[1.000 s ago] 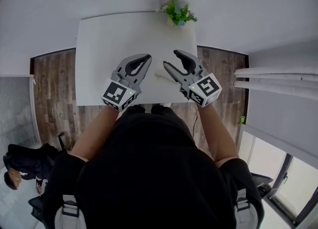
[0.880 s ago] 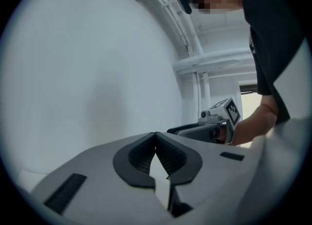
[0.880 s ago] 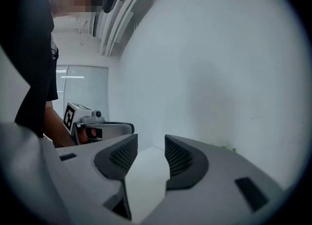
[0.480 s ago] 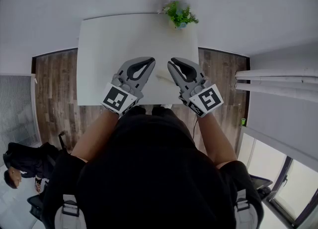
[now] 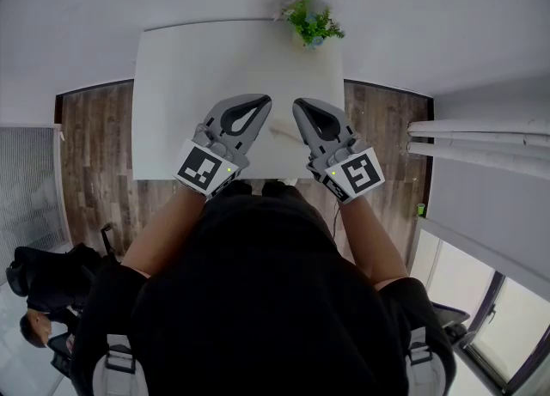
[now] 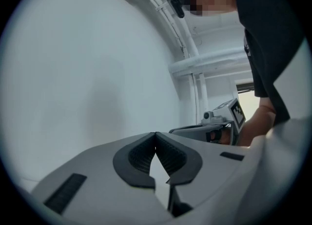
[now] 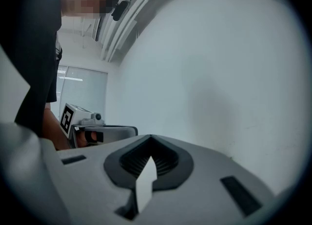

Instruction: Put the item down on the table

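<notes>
1. Black top [image 5: 258, 300], person's, nearest the camera. Bare forearms [image 5: 159, 235] reach forward from it to the near edge of the table.
2. Left gripper [image 5: 265, 101]: grey shell with a black-and-white marker cube at the wrist end, held over the near part of the table. Fingers [image 6: 139, 154] are closed with the tips meeting. Nothing is between the ribbed black pads, only a pale gap behind them.
3. Right gripper [image 5: 298, 104]: same build, beside the left one with its tips angled toward it. Fingers [image 7: 165, 160] have just been closing and now stand tip to tip, with nothing gripped.
4. Item [image 5: 282, 134]: a thin, pale, short strip lying slantwise. It is almost the same tone as the table and too small to identify. It rests on the table between the two grippers, near the front edge, and neither gripper touches it.
5. Table [image 5: 189, 68]: white, rectangular, plain top.
6. Plant [image 5: 311, 23]: small and green, at the far right corner of the table.
7. Floor [image 5: 94, 154]: dark wood boards on both sides of the table.
8. Wall [image 5: 430, 16]: pale, behind the table.
</notes>
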The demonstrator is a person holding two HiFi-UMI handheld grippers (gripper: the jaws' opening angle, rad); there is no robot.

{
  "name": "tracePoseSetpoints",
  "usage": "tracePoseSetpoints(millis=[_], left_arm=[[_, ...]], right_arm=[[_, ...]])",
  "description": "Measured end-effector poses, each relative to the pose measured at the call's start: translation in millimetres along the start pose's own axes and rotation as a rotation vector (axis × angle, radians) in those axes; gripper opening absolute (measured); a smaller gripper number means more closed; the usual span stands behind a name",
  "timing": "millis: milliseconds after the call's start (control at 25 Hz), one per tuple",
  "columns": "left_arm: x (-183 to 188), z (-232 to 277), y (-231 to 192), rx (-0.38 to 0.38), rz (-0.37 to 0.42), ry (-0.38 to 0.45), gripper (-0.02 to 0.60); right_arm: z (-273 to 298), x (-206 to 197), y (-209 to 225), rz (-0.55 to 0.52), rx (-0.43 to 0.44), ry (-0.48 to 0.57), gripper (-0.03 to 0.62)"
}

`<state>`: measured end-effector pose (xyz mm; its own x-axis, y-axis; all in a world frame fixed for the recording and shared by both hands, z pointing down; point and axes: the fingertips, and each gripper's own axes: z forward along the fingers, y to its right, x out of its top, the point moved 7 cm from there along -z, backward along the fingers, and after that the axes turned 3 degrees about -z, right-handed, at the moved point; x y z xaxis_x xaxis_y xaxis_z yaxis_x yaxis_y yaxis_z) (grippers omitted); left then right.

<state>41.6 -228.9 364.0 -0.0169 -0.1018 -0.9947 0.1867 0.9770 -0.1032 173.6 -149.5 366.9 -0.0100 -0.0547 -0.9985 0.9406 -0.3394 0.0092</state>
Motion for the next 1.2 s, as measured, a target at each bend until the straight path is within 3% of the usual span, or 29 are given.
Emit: tracePoseSetpoints(millis=[1200], left_arm=[[-0.1, 3.4, -0.4, -0.027, 0.005, 0.004, -0.006]], right_arm=[[7.1, 10.8, -0.9, -0.038, 0.008, 0.003, 0.002]])
